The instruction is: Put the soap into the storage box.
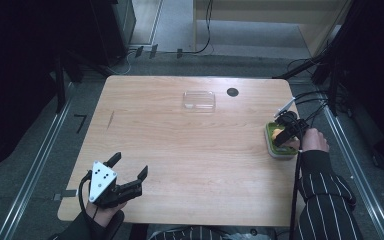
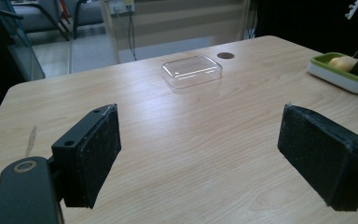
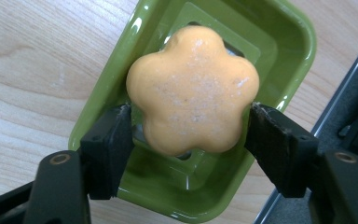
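Observation:
An orange flower-shaped soap [image 3: 191, 88] lies in a green soap dish [image 3: 298, 42] at the table's right edge [image 1: 272, 150]. My right gripper [image 3: 191, 116] reaches down over the dish with a jaw on each side of the soap. The left pad sits right at the soap's edge, and a thin gap shows at the right pad, so the jaws stand open around it. In the high view the right gripper [image 1: 284, 134] covers part of the soap [image 1: 278, 132]. My left gripper [image 1: 130, 165] rests near the table's front left corner, wide open and empty [image 2: 200, 140].
A clear plastic lid or box [image 1: 199, 100] lies at the far middle of the wooden table, with a dark round hole [image 1: 232, 92] just right of it. The dish [image 2: 335, 79] and soap [image 2: 342, 62] also show far right in the left gripper view. Cables trail off the right edge.

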Motion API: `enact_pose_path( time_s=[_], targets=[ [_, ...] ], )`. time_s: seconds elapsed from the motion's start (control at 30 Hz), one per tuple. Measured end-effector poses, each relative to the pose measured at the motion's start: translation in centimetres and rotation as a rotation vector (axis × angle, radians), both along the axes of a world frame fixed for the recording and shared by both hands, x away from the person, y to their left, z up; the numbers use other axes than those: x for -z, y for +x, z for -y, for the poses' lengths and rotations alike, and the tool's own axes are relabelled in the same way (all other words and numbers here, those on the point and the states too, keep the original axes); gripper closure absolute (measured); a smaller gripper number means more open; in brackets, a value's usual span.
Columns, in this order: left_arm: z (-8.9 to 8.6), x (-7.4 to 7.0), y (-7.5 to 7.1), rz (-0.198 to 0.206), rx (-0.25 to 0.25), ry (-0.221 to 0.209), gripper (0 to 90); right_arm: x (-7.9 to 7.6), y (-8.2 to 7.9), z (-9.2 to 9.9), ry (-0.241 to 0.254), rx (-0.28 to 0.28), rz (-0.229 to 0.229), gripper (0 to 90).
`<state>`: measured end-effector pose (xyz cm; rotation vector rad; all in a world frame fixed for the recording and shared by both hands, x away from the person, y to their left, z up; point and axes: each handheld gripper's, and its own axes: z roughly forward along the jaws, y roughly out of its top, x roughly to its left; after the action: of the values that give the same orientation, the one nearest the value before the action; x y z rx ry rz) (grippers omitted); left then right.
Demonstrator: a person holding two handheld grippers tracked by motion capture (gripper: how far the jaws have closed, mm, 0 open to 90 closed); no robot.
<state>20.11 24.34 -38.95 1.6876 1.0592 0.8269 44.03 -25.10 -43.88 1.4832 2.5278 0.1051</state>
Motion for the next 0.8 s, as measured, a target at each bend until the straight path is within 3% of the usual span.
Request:
enact_pose_path(
  time_s=[0.43, 0.8],
  targets=[
    [0.0, 0.0, 0.0, 0.000, -0.004, -0.003, 13.7, -1.7, -1.1, -0.5, 0.007, -0.002, 0.044, 20.2],
    [0.0, 0.0, 0.0, 0.001, -0.004, -0.004, 13.7, -3.1, -3.2, -1.9, 0.033, -0.031, 0.036, 9.5]
  ],
)
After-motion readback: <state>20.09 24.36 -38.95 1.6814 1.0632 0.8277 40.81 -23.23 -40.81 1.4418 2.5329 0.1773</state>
